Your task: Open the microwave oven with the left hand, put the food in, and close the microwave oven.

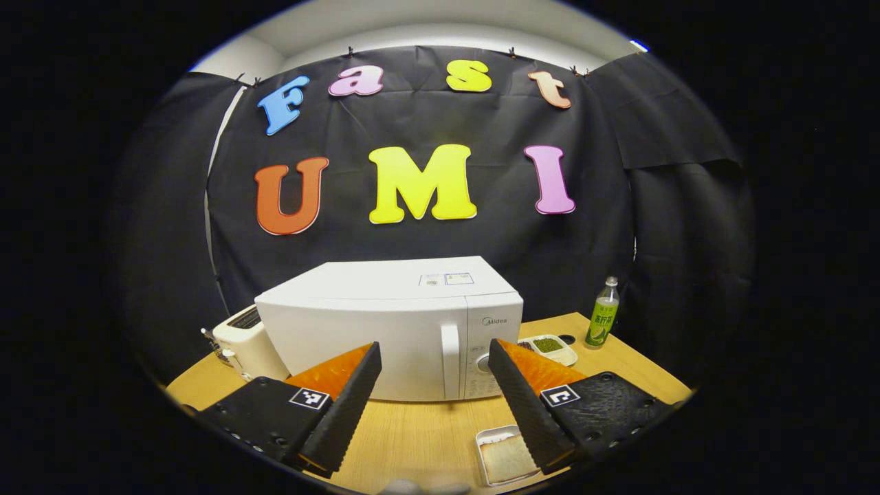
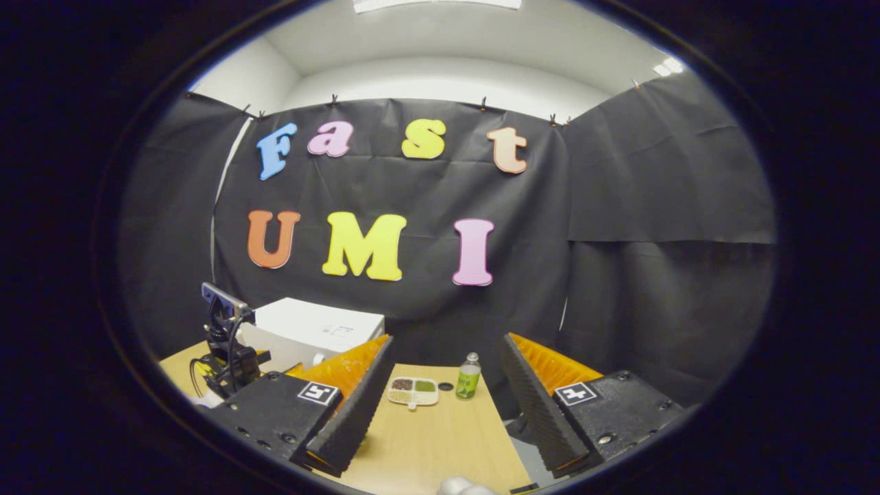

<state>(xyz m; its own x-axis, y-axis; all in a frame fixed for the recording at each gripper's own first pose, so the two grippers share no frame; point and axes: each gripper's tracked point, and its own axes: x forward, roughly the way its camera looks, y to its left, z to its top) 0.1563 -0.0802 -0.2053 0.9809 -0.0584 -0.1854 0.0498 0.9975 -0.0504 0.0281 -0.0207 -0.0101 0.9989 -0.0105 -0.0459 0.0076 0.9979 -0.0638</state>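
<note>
The white microwave (image 1: 385,323) stands on the wooden table (image 1: 419,433) with its door shut and its vertical handle (image 1: 450,361) toward the right. My left gripper (image 1: 434,349) hovers open in front of the door, a short way off, with nothing between its fingers. A white tray holding a slice of bread (image 1: 505,457) lies on the table just below the left gripper's right finger. My right gripper (image 2: 447,344) is open and empty above the table's right part (image 2: 440,433), with the microwave (image 2: 313,326) off to its left.
A white toaster (image 1: 237,344) sits left of the microwave. A divided dish of grains (image 1: 553,347) (image 2: 412,390) and a green bottle (image 1: 603,313) (image 2: 469,377) stand at the back right. A dark rig with cables (image 2: 223,344) is beside the microwave. The table's right edge (image 2: 512,440) is close.
</note>
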